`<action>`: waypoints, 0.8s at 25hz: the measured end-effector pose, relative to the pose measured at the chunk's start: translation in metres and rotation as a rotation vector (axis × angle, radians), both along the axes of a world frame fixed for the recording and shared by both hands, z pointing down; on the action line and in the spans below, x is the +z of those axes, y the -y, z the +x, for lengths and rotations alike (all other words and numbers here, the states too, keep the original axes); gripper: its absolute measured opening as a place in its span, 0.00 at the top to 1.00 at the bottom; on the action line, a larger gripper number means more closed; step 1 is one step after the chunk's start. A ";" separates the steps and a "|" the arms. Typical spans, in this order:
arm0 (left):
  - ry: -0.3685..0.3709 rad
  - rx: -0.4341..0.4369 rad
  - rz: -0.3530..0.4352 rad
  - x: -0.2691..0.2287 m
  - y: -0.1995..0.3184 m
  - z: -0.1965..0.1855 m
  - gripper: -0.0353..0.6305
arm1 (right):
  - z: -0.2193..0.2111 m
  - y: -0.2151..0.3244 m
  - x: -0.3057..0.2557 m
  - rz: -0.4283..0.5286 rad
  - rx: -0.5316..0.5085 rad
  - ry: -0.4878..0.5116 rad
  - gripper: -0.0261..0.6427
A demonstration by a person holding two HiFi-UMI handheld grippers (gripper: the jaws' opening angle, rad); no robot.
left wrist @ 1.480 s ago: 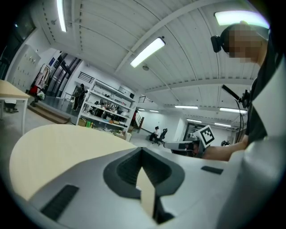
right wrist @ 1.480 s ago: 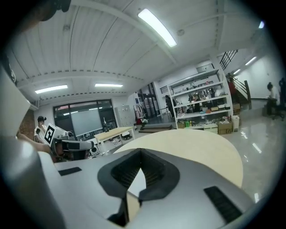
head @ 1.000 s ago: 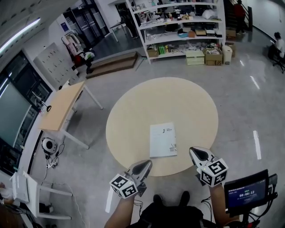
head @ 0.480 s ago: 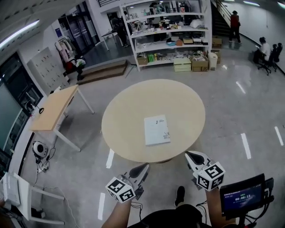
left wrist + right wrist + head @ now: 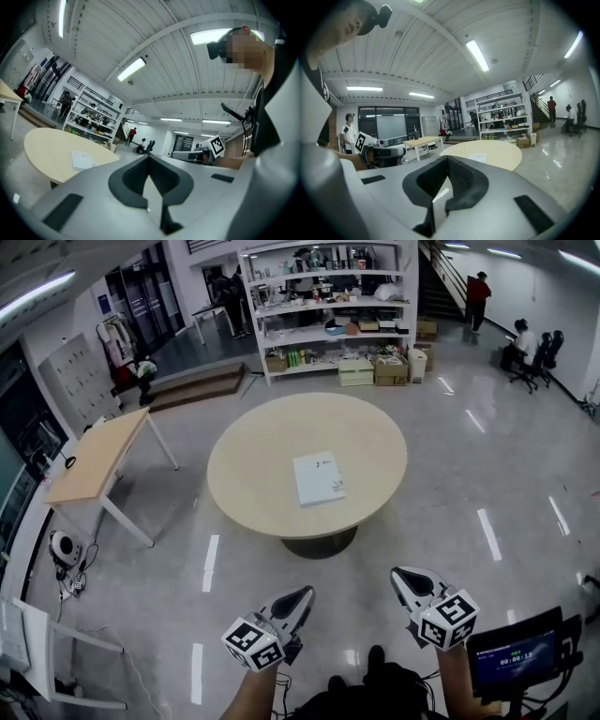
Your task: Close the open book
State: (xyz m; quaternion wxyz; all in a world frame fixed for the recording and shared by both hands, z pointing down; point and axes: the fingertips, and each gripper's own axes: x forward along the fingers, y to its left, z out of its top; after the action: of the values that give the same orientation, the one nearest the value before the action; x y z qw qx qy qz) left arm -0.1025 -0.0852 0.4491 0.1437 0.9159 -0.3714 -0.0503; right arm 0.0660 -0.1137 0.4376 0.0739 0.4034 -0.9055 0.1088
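Note:
The book point(image 5: 319, 478) lies closed and flat, white cover up, near the middle of the round beige table point(image 5: 244, 474). Both grippers are held close to the person's body, over the floor and well back from the table's near edge. My left gripper point(image 5: 305, 594) is shut with nothing in it, and so is my right gripper point(image 5: 401, 573). In the left gripper view the jaws of my left gripper point(image 5: 149, 157) meet, with the book point(image 5: 83, 160) far off at the left. In the right gripper view my right gripper point(image 5: 448, 159) is shut, and the book point(image 5: 478, 157) is small on the table point(image 5: 501, 154).
A rectangular wooden desk point(image 5: 94, 460) stands left of the round table. Stocked white shelves point(image 5: 328, 315) line the back. A person stands point(image 5: 478, 292) and another sits point(image 5: 520, 343) at the far right. A small screen point(image 5: 520, 662) is at the lower right.
Both grippers and the head view have drawn back from the table, which now looks smaller and farther. The book has stayed closed in place. Both grippers have stayed shut.

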 end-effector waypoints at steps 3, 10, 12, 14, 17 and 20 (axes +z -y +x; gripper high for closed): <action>-0.001 -0.003 0.024 -0.012 -0.036 0.000 0.95 | 0.002 -0.038 -0.012 0.032 -0.001 0.002 0.96; 0.016 -0.029 0.053 -0.037 -0.134 0.030 0.95 | 0.030 -0.131 -0.027 0.078 -0.057 -0.009 0.96; 0.019 -0.046 0.066 -0.043 -0.156 0.044 0.95 | 0.041 -0.153 -0.025 0.091 -0.083 -0.021 0.96; 0.029 -0.054 0.083 -0.049 -0.177 0.055 0.95 | 0.050 -0.175 -0.029 0.094 -0.106 -0.011 0.96; 0.008 -0.086 0.067 -0.038 -0.233 0.095 0.95 | 0.089 -0.236 -0.027 0.089 -0.126 0.016 0.96; -0.052 -0.125 0.036 -0.023 -0.304 0.133 0.95 | 0.126 -0.304 -0.010 0.075 -0.144 0.040 0.96</action>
State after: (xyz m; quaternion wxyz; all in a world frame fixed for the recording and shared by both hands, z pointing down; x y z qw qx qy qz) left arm 0.0307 0.2186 0.4258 0.1336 0.8918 -0.4228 -0.0896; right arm 0.1924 0.1906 0.4274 0.0483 0.3376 -0.9369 0.0770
